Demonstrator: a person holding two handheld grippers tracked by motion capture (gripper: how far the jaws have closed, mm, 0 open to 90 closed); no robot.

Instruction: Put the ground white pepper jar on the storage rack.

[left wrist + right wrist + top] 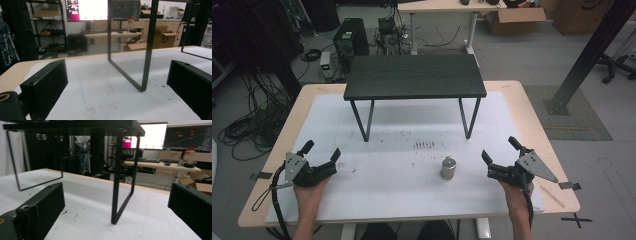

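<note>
The left gripper (321,153) rests low on the white mat (402,175) at the table's near left, jaws spread wide and empty, forearm coming straight in from the near edge; the right gripper (499,151) mirrors it at the near right, jaws likewise apart and holding nothing. The small metal weight (448,168) stands upright on the mat between them, nearer the right gripper but apart from it; beyond stands the black stand (414,76), whose legs rise ahead of each gripper's jaws.

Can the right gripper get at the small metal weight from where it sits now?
Probably yes. The right gripper rests open on the white mat, and the metal weight stands upright just to its left with bare mat between them; the black stand sits farther back.
</note>
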